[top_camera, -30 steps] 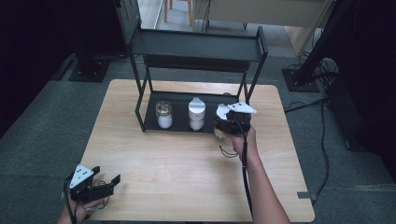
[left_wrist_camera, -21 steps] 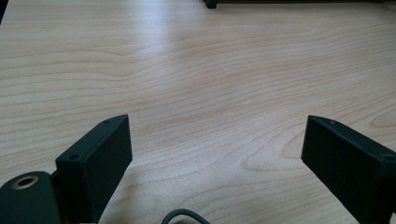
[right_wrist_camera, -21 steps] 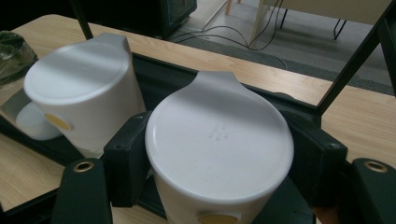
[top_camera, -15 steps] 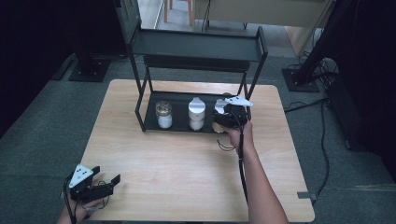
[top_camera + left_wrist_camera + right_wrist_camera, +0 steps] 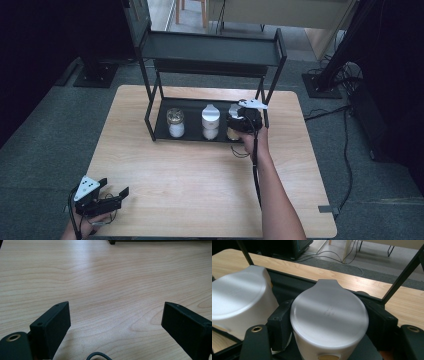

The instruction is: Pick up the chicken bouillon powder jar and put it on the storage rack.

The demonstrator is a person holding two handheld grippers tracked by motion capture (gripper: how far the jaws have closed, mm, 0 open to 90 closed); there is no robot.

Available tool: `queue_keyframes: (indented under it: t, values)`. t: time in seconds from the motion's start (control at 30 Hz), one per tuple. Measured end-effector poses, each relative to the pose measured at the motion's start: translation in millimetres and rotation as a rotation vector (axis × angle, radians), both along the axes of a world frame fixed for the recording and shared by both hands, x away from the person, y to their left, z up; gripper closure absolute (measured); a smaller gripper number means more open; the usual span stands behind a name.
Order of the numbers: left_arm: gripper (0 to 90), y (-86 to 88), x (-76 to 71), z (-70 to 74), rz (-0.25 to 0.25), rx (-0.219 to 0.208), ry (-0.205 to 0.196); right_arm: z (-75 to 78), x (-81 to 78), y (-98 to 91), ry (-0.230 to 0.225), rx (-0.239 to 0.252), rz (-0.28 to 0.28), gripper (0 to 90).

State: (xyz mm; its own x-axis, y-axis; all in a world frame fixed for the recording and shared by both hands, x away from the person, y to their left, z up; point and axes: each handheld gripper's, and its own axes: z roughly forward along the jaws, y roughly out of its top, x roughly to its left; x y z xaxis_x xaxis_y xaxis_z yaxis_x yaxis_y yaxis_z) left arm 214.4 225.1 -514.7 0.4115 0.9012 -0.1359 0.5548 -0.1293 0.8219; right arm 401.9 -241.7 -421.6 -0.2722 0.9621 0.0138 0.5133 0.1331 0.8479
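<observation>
Jar (image 5: 329, 315) with the white lid sits clamped between the jaws of the right gripper (image 5: 243, 120), at the right end of the rack's (image 5: 210, 46) lower shelf (image 5: 192, 134). Seen from the right gripper view, the black pads press on both sides just under the lid, so the grip looks firm and high on the body. A second white-lidded jar (image 5: 239, 302) stands just beside it to the left, near but not touching, and a third jar (image 5: 175, 122) with a clear top stands toward the shelf's left end.

Judging by this, the step in hand is settling the jar onto the shelf at its right end. To do it well, keep the jar upright and bring it down flat so the base lands fully on the shelf, inside the front lip. Mind the rack's right post (image 5: 265, 95), which runs close to the hand, and leave a gap to the neighbour so the jaws can spread without nudging it. Open only once the jar bears its own weight, then draw straight back toward the table's (image 5: 200, 200) near edge.

The left gripper (image 5: 97, 197) rests at the table's near left corner, jaws spread wide over bare wood with nothing between them
</observation>
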Motion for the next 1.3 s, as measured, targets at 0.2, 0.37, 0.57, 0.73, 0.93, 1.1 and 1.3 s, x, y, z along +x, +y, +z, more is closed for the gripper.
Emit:
queue_keyframes:
  t: [0.2,0.37,0.57,0.73,0.93,1.1,1.3]
  values:
    - [8.8,-0.3,-0.2,0.0,-0.001,0.002,-0.002,-0.6,0.0,-2.0,0.004,0.022,-0.02,30.4]
    - [8.8,-0.7,-0.4,-0.1,0.0,0.004,-0.002,1.1,-3.6,0.0,0.006,0.027,0.001,26.3]
    - [8.8,-0.7,-0.5,-0.1,0.0,0.006,-0.003,-2.8,-5.8,-0.6,0.025,0.02,-0.001,14.2]
    - [8.8,-0.9,-0.5,-0.1,-0.001,0.006,-0.004,-6.3,-10.4,-2.7,0.026,0.029,-0.006,11.4]
    - [8.8,-1.3,-0.4,-0.1,-0.001,0.009,-0.002,-8.9,-18.0,-4.9,0.027,0.04,0.003,8.2]
    - [8.8,-1.5,-0.5,-0.1,-0.002,0.012,-0.003,-10.9,-27.2,-3.3,0.028,0.031,0.026,6.4]
    - [8.8,-1.6,-0.5,-0.2,-0.001,0.012,-0.003,-12.9,-37.5,0.3,0.036,0.02,0.052,3.8]
